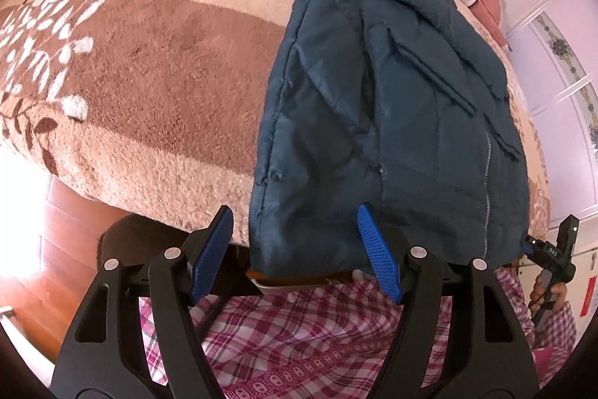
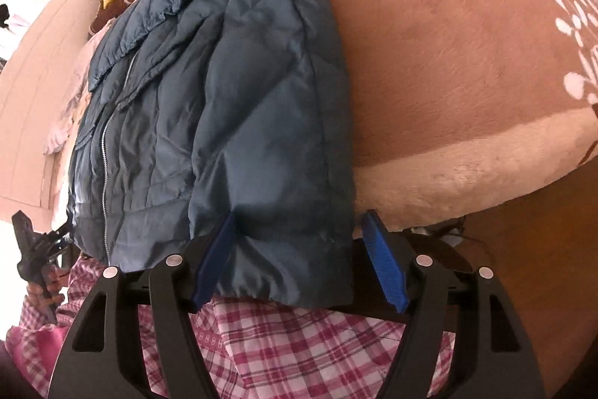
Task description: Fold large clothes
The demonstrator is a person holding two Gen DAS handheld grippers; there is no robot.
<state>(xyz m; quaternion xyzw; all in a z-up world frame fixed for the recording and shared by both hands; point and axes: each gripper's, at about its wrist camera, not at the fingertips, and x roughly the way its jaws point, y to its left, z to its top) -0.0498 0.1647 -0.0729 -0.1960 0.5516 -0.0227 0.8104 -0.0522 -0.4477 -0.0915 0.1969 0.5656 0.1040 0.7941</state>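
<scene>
I hold both grippers, left (image 1: 295, 249) and right (image 2: 299, 253), fingers wide and empty, over the padded jacket's (image 1: 392, 118) hem at the bed's (image 1: 168, 70) near edge, ready to pinch it for folding.

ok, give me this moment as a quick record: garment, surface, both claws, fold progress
garment: dark blue padded jacket, zip visible, sides folded in, hem hanging over the bed edge
surface: bed with beige and brown leaf-print blanket
left claw: open, at the hem's left corner, not gripping
right claw: open, hem corner between the jaws, pads not pressing
fold progress: narrowed lengthwise; not yet folded end to end
</scene>
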